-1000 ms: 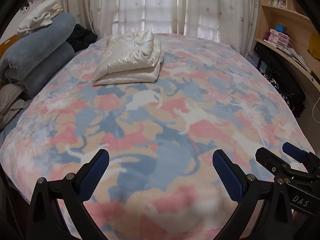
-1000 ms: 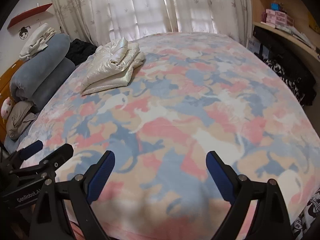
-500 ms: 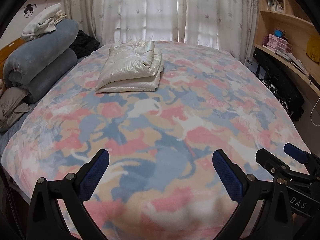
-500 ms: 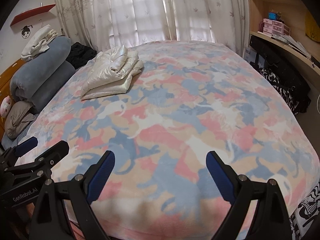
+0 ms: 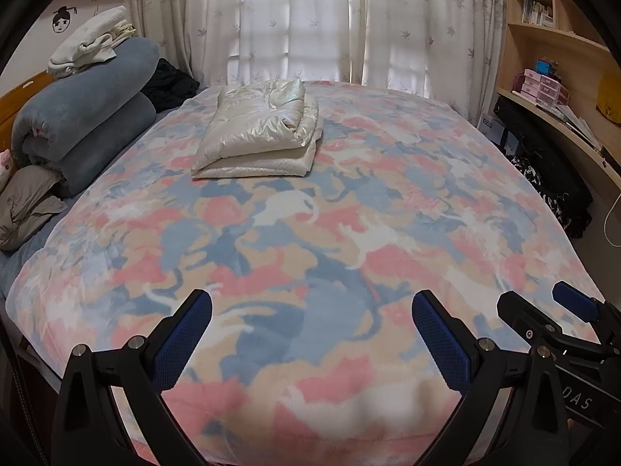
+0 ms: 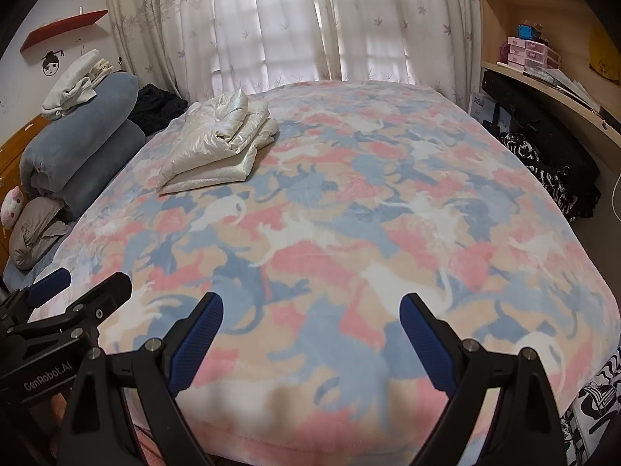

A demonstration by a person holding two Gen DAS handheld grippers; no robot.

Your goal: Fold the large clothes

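A shiny cream puffer jacket (image 5: 260, 132) lies folded into a neat stack at the far left of the bed (image 5: 446, 202); the right wrist view shows the jacket (image 6: 221, 143) too. My left gripper (image 5: 310, 310) hangs open over the bed's near edge, nothing between its blue pads. My right gripper (image 6: 310, 312) is open as well, empty, beside the left one. Each gripper shows at the edge of the other's view: the right gripper (image 5: 543, 310) at the lower right, the left gripper (image 6: 81, 283) at the lower left. Both are far from the jacket.
Rolled grey-blue blankets (image 5: 85, 116) with white clothes (image 5: 89, 42) on top sit at the bed's left, by a black garment (image 5: 170, 81). Wooden shelves and a desk (image 5: 559, 112) line the right wall, dark bags (image 5: 551, 163) beneath. Curtains (image 5: 310, 19) hang behind the bed.
Both grippers have drawn back and tilted up from the bed, so more of the room and the bed's near edge show. The folded jacket has not moved. Both stay open.
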